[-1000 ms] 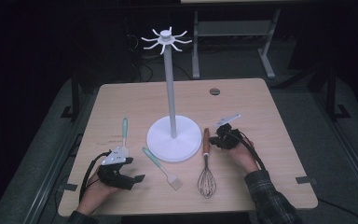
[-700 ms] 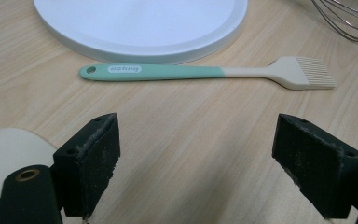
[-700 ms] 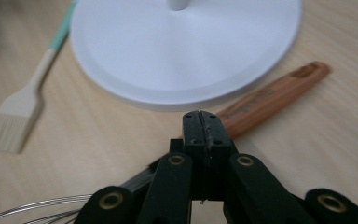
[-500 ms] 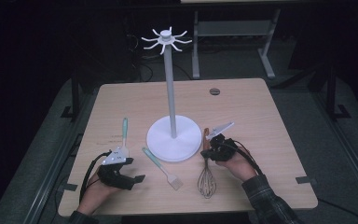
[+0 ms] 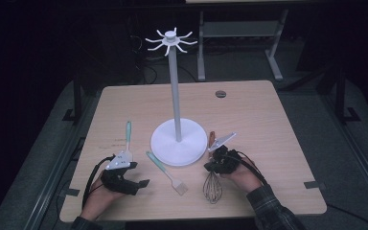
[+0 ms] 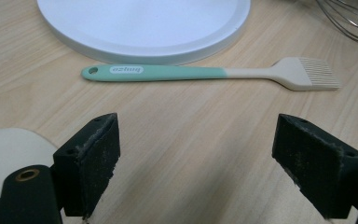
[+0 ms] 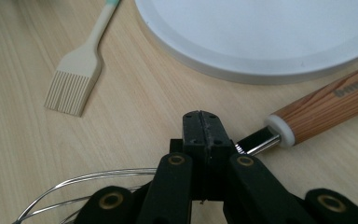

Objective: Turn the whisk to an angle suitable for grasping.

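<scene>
Overhead, we see a wooden bench [image 5: 268,120] with a tall white stand [image 5: 175,96] at its middle, a ring of curved hooks at its top and a round base [image 5: 178,142] at its foot. Our left claw [image 5: 141,183] rests near the front left corner, held in the left hand [image 5: 100,196]; a mint-handled utensil [image 5: 128,134] lies just beyond it. A silicone brush [image 5: 166,172] lies aslant between the two claws, just in front of the base. Our right claw [image 5: 210,165] sits down on the whisk [image 5: 212,184], whose wire head points toward the front edge and whose wooden handle end shows beside the base. A small dark disc [image 5: 221,94] is set in the bench far back.

Next, in the left gripper view, the left claw [image 6: 212,163] stands spread wide over bare wood, nothing between its jaws. Beyond it lies the brush [image 6: 205,73], mint handle to the left and cream bristles to the right, just beside the white base [image 6: 144,28]. Whisk wires [image 6: 349,23] show in the top right corner.

Lastly, in the right gripper view, the right claw [image 7: 204,128] is pressed together on the whisk's neck, right by the metal ferrule beside the wooden handle [image 7: 326,109]. Wire loops [image 7: 88,186] curve out at lower left. The brush head [image 7: 74,81] lies to the upper left, the base [image 7: 261,37] across the top.
</scene>
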The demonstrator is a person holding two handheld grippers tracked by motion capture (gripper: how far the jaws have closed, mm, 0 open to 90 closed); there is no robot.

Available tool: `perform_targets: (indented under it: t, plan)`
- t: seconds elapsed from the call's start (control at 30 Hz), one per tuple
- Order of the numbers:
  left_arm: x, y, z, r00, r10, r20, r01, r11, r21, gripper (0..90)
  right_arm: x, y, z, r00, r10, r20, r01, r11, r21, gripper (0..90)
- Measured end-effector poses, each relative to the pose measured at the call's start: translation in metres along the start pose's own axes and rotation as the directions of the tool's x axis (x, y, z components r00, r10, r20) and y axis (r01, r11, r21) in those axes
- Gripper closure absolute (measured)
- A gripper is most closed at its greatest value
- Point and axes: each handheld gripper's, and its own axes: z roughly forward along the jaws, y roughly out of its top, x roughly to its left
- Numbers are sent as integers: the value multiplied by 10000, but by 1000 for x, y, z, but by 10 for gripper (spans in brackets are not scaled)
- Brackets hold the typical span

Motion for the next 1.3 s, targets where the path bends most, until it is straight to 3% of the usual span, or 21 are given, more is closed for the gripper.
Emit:
perform_targets:
  t: [0.2, 0.6, 0.77, 1.0, 1.3]
  plan:
    - [0, 1, 2, 10000, -70, -46, 70, 10000, -34, 146, -1, -5, 0, 10000, 60, -76, -60, 10000, 59, 900]
    - [-3, 1, 0, 10000, -9, -14, 9, 10000, -36, 146, -14, -26, -17, 9982, 447, 392, -457, 9986, 261, 900]
    - [-4, 1, 1, 10000, 65, 35, -65, 10000, 20, 146, -22, -32, -23, 9941, 787, 743, -811, 9963, 295, 900]
    - [-3, 1, 0, 10000, 77, 26, -77, 10000, 55, 147, -35, -38, -34, 9902, 1143, 803, -1159, 9931, 154, 900]
    - [-3, 0, 0, 10000, 30, -64, -30, 9999, 108, 149, -55, -47, -57, 9771, 1695, 1286, -1715, 9852, 47, 900]
